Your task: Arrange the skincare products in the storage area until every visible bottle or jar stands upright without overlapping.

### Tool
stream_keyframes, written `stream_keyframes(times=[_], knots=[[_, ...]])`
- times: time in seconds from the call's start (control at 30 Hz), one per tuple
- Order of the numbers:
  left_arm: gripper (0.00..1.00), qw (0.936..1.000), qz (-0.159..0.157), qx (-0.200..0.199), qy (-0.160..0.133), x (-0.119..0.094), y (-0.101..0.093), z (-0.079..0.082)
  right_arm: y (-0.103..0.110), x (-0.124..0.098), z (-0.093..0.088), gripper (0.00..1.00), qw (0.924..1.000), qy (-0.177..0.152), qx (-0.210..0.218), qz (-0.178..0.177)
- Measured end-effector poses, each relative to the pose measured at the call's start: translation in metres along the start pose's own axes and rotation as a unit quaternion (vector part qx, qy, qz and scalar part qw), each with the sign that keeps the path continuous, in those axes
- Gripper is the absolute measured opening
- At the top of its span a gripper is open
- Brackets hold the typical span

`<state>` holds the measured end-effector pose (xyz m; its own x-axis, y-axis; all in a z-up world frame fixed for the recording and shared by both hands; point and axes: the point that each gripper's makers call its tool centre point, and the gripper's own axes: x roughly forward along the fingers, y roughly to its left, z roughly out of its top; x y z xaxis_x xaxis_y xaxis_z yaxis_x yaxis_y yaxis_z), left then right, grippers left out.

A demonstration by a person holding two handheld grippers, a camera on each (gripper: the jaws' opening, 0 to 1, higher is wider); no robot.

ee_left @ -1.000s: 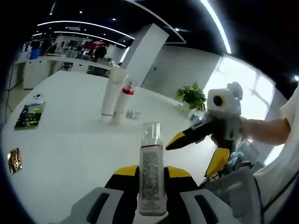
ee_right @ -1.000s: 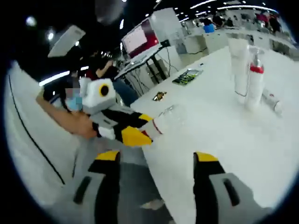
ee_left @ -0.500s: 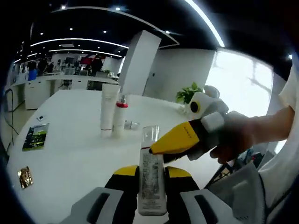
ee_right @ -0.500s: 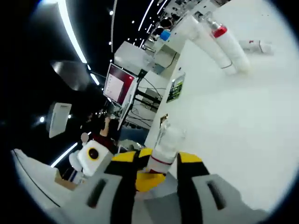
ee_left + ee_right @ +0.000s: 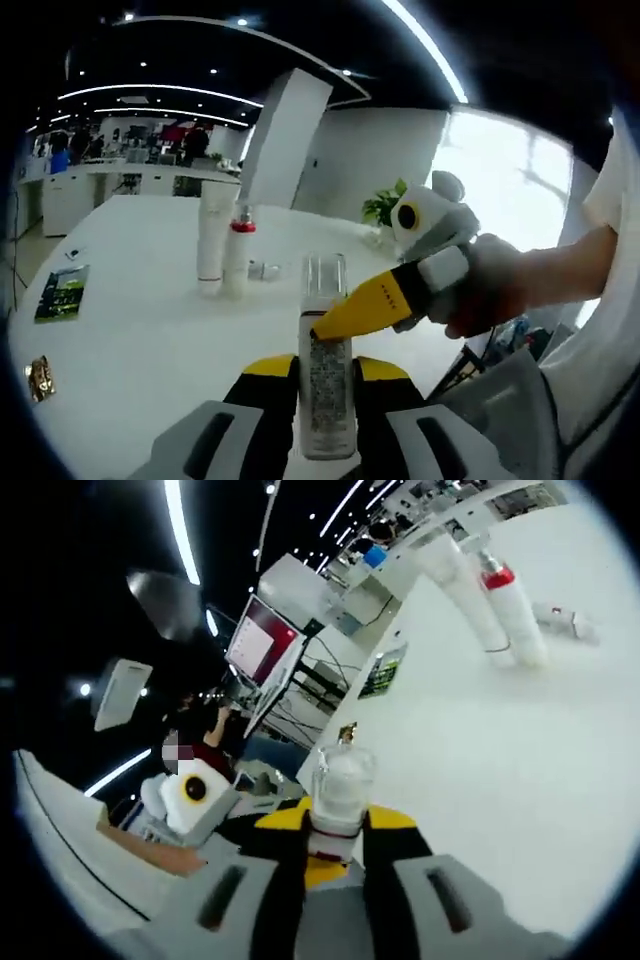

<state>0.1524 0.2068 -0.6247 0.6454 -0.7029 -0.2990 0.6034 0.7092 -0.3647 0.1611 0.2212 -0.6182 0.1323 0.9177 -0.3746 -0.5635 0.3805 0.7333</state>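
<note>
— Where is the bottle?

— I have the clear-capped bottle [image 5: 326,370] upright between my left tongs [image 5: 326,375], whose yellow-tipped jaws press its sides low down, above the near edge of the white bench [image 5: 140,330]. My right tongs [image 5: 336,830] come in from the right in the left gripper view and close around the bottle's neck, just under the cap [image 5: 342,778].

— And the rest of the products?

— Far across the bench a tall white tube [image 5: 211,240] stands upright, touching or just beside a white bottle with a red collar [image 5: 238,258]. A small bottle [image 5: 264,269] lies on its side just right of them. A green leaflet [image 5: 60,291] and a small gold packet [image 5: 37,377] lie at the left, and a potted plant [image 5: 384,208] stands at the far right edge.
</note>
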Motion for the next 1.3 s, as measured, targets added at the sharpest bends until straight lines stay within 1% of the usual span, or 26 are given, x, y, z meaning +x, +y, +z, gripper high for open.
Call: stream_keyframes(times=[0.03, 0.07, 0.13, 0.17, 0.2, 0.23, 0.27, 0.3, 0.37, 0.4, 0.47, 0.53, 0.6, 0.63, 0.7, 0.77, 0.87, 0.9, 0.97, 1.0, 1.1, 1.13, 1.17, 1.23, 1.27, 1.3], knots=[[0.23, 0.9999, -0.008, -0.005, -0.004, 0.0, -0.003, 0.001, 0.003, -0.002, 0.0, 0.21, 0.9998, 0.005, -0.016, 0.008], [0.24, 0.9995, -0.025, -0.003, -0.02, 0.001, -0.008, 0.006, 0.01, -0.005, 0.002, 0.21, 0.9986, 0.01, -0.043, 0.03], [0.28, 0.9983, -0.047, -0.014, -0.029, 0.002, -0.016, 0.009, 0.015, -0.009, -0.002, 0.21, 0.9961, 0.033, -0.068, 0.046], [0.3, 0.9972, -0.061, -0.032, -0.029, 0.003, -0.021, 0.009, 0.018, -0.012, -0.005, 0.21, 0.9928, 0.05, -0.093, 0.056], [0.32, 0.9963, -0.069, -0.041, -0.03, 0.003, -0.024, 0.01, 0.02, -0.013, -0.004, 0.21, 0.9901, 0.052, -0.116, 0.06], [0.31, 0.9956, -0.077, -0.042, -0.032, 0.004, -0.026, 0.01, 0.024, -0.016, -0.008, 0.21, 0.9862, 0.065, -0.132, 0.076], [0.31, 0.9949, -0.085, -0.042, -0.035, 0.003, -0.028, 0.011, 0.027, -0.017, -0.009, 0.21, 0.9841, 0.07, -0.141, 0.083], [0.32, 0.9949, -0.083, -0.043, -0.036, 0.003, -0.027, 0.011, 0.03, -0.019, -0.009, 0.21, 0.9809, 0.072, -0.156, 0.092], [0.36, 0.9941, -0.089, -0.05, -0.037, 0.004, -0.027, 0.011, 0.04, -0.022, -0.008, 0.21, 0.9736, 0.075, -0.181, 0.118], [0.37, 0.9907, -0.108, -0.073, -0.04, 0.003, -0.034, 0.013, 0.045, -0.024, -0.008, 0.21, 0.9692, 0.08, -0.194, 0.129], [0.37, 0.9893, -0.122, -0.067, -0.043, 0.002, -0.039, 0.014, 0.049, -0.026, -0.01, 0.21, 0.9638, 0.092, -0.205, 0.144], [0.36, 0.9873, -0.135, -0.07, -0.046, 0.001, -0.045, 0.015, 0.053, -0.027, -0.011, 0.21, 0.9586, 0.096, -0.216, 0.158], [0.33, 0.9858, -0.145, -0.072, -0.043, 0.001, -0.049, 0.015, 0.055, -0.028, -0.012, 0.21, 0.9554, 0.103, -0.221, 0.167], [0.31, 0.9839, -0.157, -0.076, -0.036, 0.0, -0.054, 0.012, 0.057, -0.028, -0.013, 0.21, 0.9537, 0.105, -0.224, 0.171], [0.28, 0.9821, -0.171, -0.074, -0.029, -0.001, -0.059, 0.01, 0.059, -0.028, -0.014, 0.21, 0.9503, 0.112, -0.23, 0.178], [0.28, 0.9804, -0.182, -0.073, -0.022, -0.002, -0.062, 0.007, 0.062, -0.027, -0.018, 0.21, 0.947, 0.117, -0.233, 0.188], [0.27, 0.9786, -0.189, -0.081, -0.005, -0.003, -0.063, 0.001, 0.061, -0.025, -0.022, 0.21, 0.9467, 0.12, -0.226, 0.195], [0.27, 0.977, -0.191, -0.094, 0.0, -0.004, -0.062, 0.0, 0.06, -0.024, -0.022, 0.21, 0.9492, 0.118, -0.216, 0.196], [0.27, 0.9761, -0.192, -0.102, 0.005, -0.004, -0.06, -0.002, 0.059, -0.023, -0.022, 0.22, 0.9527, 0.114, -0.202, 0.196], [0.27, 0.9757, -0.189, -0.11, 0.011, -0.004, -0.058, -0.003, 0.058, -0.021, -0.023, 0.22, 0.9557, 0.112, -0.192, 0.193], [0.27, 0.9764, -0.178, -0.121, 0.021, -0.003, -0.054, -0.006, 0.053, -0.017, -0.022, 0.22, 0.9629, 0.106, -0.173, 0.178], [0.27, 0.9774, -0.166, -0.127, 0.029, -0.003, -0.05, -0.009, 0.049, -0.014, -0.022, 0.22, 0.9678, 0.103, -0.161, 0.164], [0.27, 0.9771, -0.165, -0.131, 0.032, -0.002, -0.049, -0.01, 0.048, -0.013, -0.023, 0.22, 0.9704, 0.103, -0.151, 0.158], [0.26, 0.9789, -0.148, -0.137, 0.034, -0.001, -0.042, -0.012, 0.043, -0.008, -0.02, 0.22, 0.9762, 0.089, -0.142, 0.138], [0.26, 0.9782, -0.144, -0.146, 0.034, -0.001, -0.038, -0.011, 0.042, -0.006, -0.02, 0.22, 0.9789, 0.082, -0.134, 0.131], [0.26, 0.978, -0.14, -0.152, 0.033, -0.001, -0.036, -0.011, 0.041, -0.005, -0.019, 0.22, 0.9799, 0.076, -0.134, 0.127]])
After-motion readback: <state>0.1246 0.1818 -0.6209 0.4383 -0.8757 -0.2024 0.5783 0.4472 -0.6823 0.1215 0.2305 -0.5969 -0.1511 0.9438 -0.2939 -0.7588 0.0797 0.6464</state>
